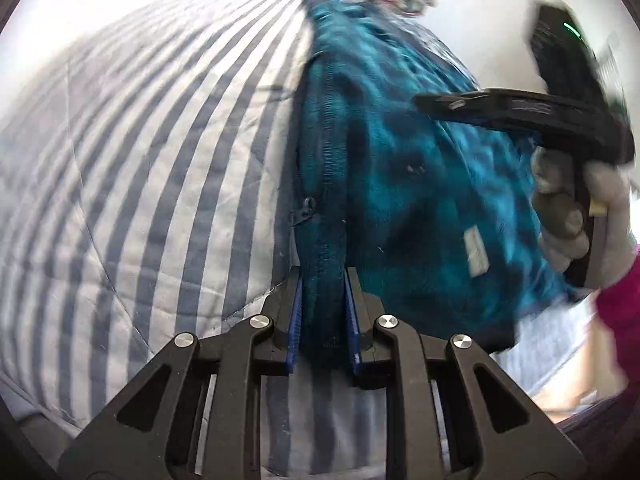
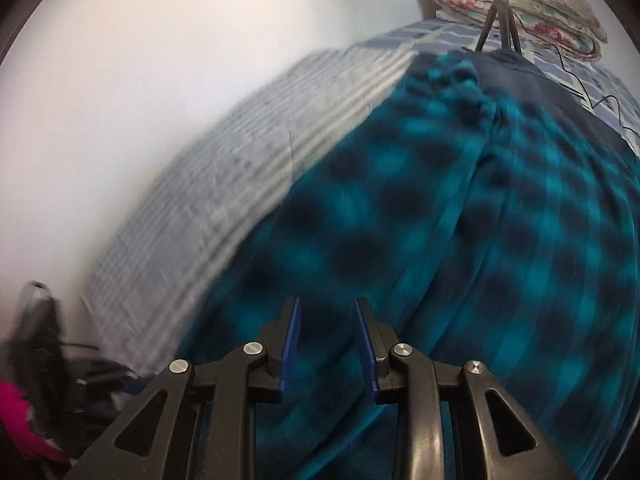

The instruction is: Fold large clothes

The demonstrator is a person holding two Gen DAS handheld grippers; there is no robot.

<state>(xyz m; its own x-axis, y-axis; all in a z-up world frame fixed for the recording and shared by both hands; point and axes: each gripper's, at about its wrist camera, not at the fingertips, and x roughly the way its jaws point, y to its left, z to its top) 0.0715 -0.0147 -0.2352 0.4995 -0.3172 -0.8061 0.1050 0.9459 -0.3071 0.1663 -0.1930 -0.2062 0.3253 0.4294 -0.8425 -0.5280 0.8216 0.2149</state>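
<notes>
On striped bed (image 1: 152,152): teal-and-black checked fleece garment (image 1: 420,184), spread flat, zipper edge (image 1: 316,184) toward the stripes. Left claw (image 1: 323,280): partly parted, garment's zipper edge between blue pads (image 1: 295,320), contact unclear. Right claw (image 2: 327,308): jaws apart, nothing between them, above the fleece; held by gloved hand (image 1: 576,216). Near headboard end: folded floral quilt (image 2: 520,8), small tripod (image 2: 498,16).
</notes>
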